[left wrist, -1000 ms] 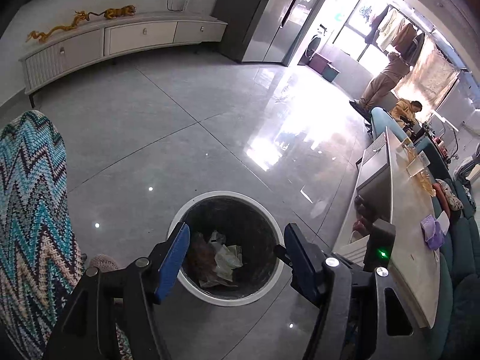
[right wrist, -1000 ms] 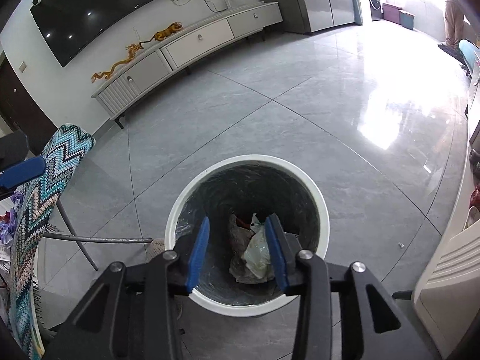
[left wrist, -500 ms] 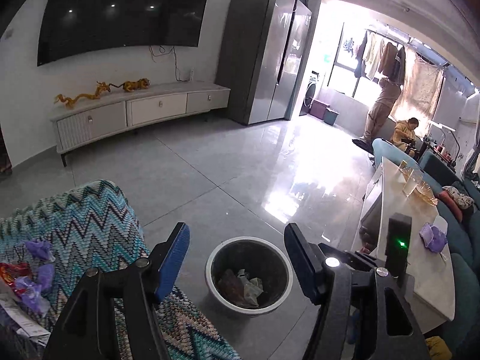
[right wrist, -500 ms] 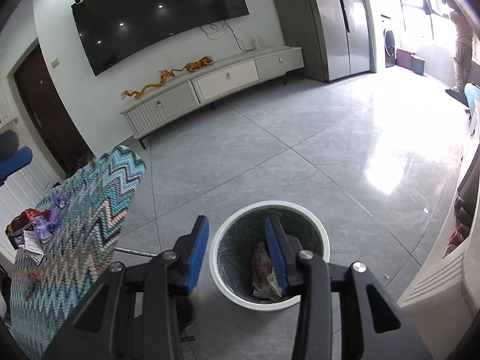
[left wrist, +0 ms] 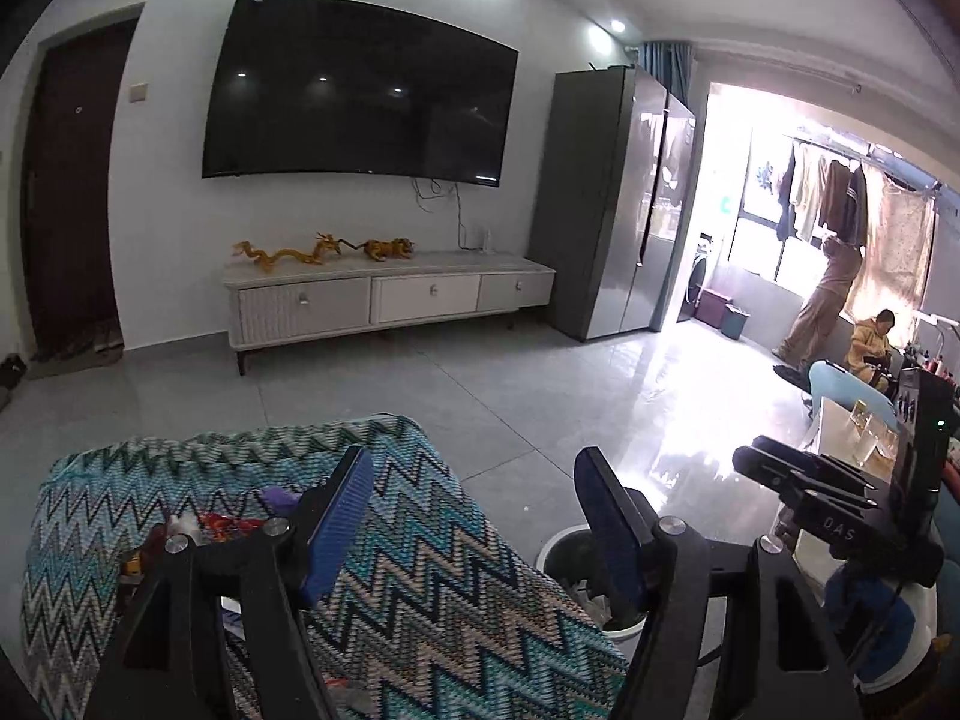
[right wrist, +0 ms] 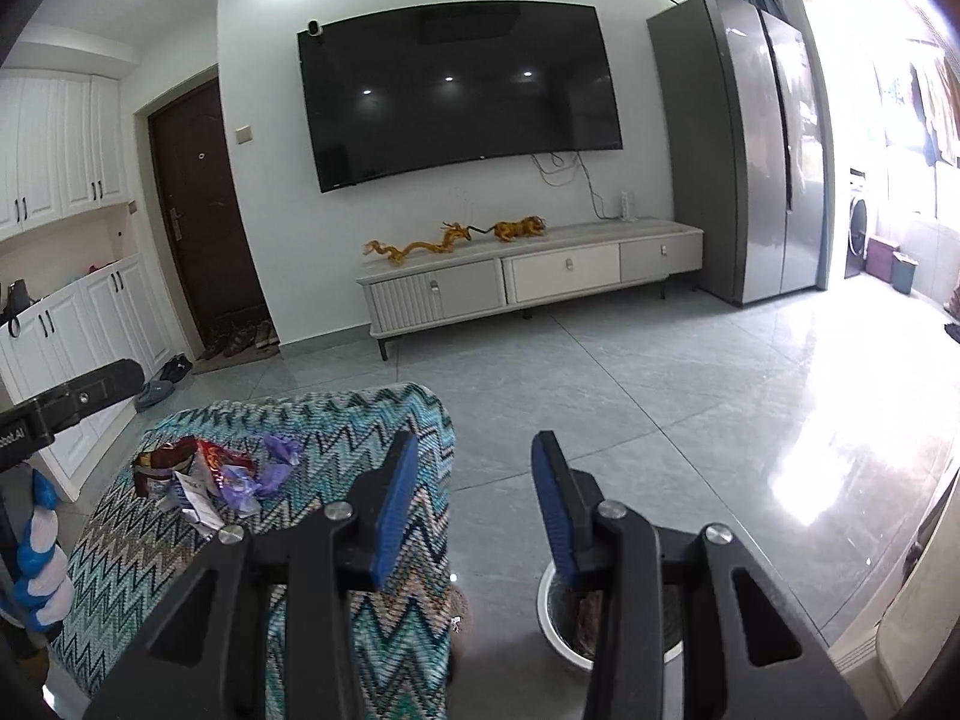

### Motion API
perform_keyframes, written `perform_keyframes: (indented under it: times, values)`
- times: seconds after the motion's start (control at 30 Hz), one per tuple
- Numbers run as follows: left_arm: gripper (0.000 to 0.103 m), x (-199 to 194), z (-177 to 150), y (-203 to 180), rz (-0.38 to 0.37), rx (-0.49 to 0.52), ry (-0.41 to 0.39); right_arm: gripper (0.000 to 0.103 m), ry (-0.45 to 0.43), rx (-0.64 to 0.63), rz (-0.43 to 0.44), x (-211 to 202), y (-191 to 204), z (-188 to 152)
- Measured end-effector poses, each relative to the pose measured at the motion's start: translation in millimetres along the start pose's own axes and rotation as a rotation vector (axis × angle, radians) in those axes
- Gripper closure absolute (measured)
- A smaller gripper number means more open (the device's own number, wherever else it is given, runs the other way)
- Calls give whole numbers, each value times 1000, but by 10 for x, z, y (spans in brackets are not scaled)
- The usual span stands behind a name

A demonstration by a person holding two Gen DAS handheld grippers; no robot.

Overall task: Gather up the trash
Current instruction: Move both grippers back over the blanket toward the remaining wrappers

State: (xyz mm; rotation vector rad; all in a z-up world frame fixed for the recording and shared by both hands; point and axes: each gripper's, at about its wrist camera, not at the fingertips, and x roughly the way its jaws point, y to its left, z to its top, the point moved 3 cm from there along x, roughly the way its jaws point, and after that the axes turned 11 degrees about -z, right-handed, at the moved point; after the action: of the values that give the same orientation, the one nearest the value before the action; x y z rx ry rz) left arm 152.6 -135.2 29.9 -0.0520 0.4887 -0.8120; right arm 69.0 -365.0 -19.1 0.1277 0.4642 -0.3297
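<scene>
A pile of trash wrappers (right wrist: 210, 471), red, purple and white, lies on a table under a zigzag-patterned cloth (right wrist: 336, 414). In the left wrist view the pile (left wrist: 204, 525) is partly hidden behind my left finger. A white-rimmed bin (right wrist: 561, 612) with trash inside stands on the floor right of the table; it also shows in the left wrist view (left wrist: 561, 549). My left gripper (left wrist: 474, 516) is open and empty above the cloth's right edge. My right gripper (right wrist: 474, 492) is open and empty, between table and bin.
A low TV cabinet (right wrist: 528, 279) with gold dragon figures stands at the far wall under a large TV (right wrist: 462, 90). A grey fridge (right wrist: 744, 144) stands right. A long table (left wrist: 852, 438) with glasses and two people (left wrist: 834, 300) are far right. Grey tile floor lies between.
Both grippers have lifted away from the bin and tilted up, swinging left toward the cloth-covered table. The bin has dropped to the lower right of both views. Both stay open.
</scene>
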Motion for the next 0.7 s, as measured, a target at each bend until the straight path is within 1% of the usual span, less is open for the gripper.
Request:
perform_keyframes:
  times: [0.1, 0.2, 0.4, 0.43, 0.47, 0.5, 0.53, 0.63, 0.7]
  values:
    - [33, -201, -29, 292, 42, -27, -28, 65, -24, -24, 31, -91, 238, 100]
    - [33, -348, -95, 558, 58, -47, -37, 65, -34, -37, 65, -128, 463, 174]
    - [33, -657, -331, 1079, 106, -73, -51, 64, -24, -48, 123, -46, 874, 187]
    - [33, -707, -379, 1196, 119, -83, -52, 61, -17, -52, 133, -9, 953, 184]
    - [30, -745, -429, 1295, 133, -94, -51, 56, -10, -58, 142, 34, 1028, 177]
    - [29, -774, -477, 1403, 147, -106, -49, 54, -3, -65, 150, 72, 1094, 166]
    - [26, -798, -534, 1527, 161, -119, -43, 53, 8, -74, 161, 128, 1179, 152]
    - [26, -801, -708, 1854, 207, -159, -10, 53, 61, -97, 208, 336, 1408, 78]
    - [26, -773, -827, 2065, 226, -189, 19, 53, 114, -114, 235, 550, 1588, -4]
